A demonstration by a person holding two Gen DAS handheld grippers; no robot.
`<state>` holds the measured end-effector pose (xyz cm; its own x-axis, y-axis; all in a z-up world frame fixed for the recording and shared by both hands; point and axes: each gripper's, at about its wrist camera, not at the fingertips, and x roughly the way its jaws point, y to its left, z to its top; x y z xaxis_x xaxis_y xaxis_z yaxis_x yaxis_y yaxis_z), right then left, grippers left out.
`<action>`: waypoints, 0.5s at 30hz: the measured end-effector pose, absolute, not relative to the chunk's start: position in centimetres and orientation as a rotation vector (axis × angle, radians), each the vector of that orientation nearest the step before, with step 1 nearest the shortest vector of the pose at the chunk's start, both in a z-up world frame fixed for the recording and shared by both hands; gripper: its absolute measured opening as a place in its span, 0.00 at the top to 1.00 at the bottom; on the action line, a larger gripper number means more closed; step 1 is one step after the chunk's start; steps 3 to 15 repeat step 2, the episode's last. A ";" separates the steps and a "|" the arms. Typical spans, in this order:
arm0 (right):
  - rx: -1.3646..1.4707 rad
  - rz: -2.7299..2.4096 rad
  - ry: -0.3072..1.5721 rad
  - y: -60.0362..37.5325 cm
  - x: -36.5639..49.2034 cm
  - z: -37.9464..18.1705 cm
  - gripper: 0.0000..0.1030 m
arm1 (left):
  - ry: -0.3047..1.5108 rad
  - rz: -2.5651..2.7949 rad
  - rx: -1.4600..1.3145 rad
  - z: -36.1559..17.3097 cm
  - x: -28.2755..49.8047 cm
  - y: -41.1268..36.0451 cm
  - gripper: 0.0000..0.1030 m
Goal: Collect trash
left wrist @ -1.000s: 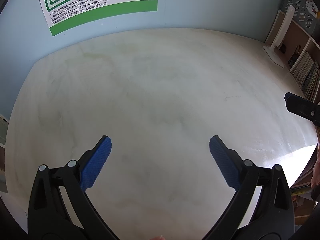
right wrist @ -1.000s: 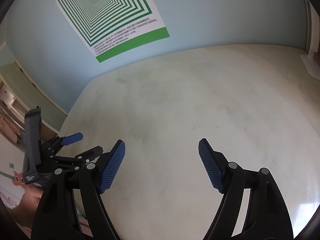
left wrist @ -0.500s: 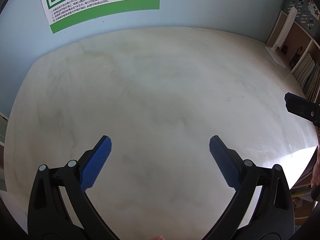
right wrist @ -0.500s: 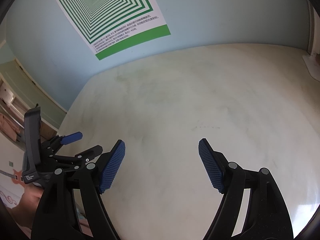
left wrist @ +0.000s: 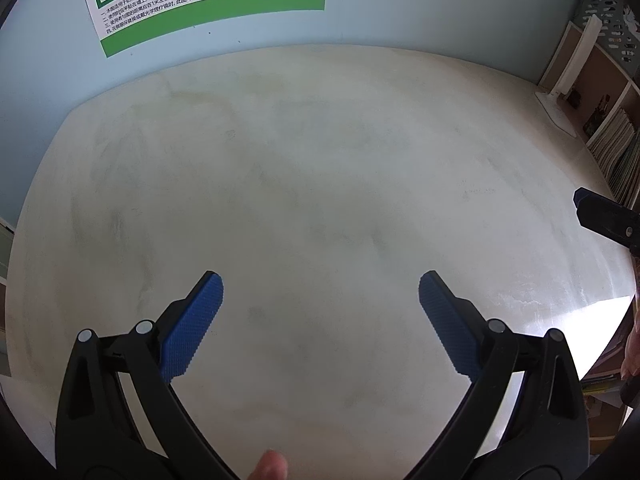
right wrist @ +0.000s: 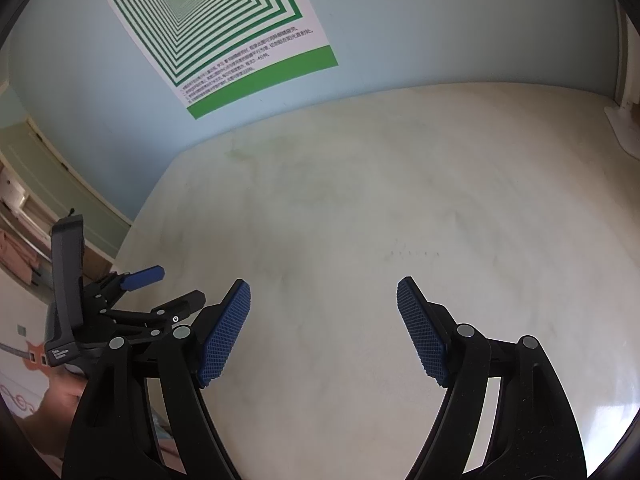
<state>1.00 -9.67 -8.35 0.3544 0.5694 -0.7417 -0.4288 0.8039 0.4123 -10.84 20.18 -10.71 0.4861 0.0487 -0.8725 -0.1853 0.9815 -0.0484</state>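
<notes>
No piece of trash shows in either view. My left gripper [left wrist: 320, 286] hangs open over the pale marbled tabletop [left wrist: 320, 160], nothing between its blue pads [left wrist: 192, 332]. My right gripper [right wrist: 324, 290] is likewise open over the same tabletop [right wrist: 380, 200], and its pads [right wrist: 226, 332] are bare. In the right wrist view the left gripper [right wrist: 172, 288] appears at the left edge of the table, held by a hand [right wrist: 60, 396]. A black part of the right gripper [left wrist: 604, 220] pokes in at the right of the left wrist view.
A green-and-white poster [right wrist: 216, 28] hangs on the light blue wall behind the table. A white lamp base [left wrist: 556, 108] stands at the table's back right corner. A shelf with books [left wrist: 616, 148] lines the right side. A thumb tip [left wrist: 270, 466] shows at the bottom.
</notes>
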 end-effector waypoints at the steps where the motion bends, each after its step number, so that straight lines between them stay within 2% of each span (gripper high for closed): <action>1: 0.156 0.649 1.023 -9.6 1.0 -8.4 0.26 | 1.058 0.145 -0.142 -10.8 -10.8 20.2 0.07; 15: 0.157 0.649 1.023 -9.6 1.0 -8.4 0.26 | 1.060 0.147 -0.140 -10.8 -10.8 20.3 0.07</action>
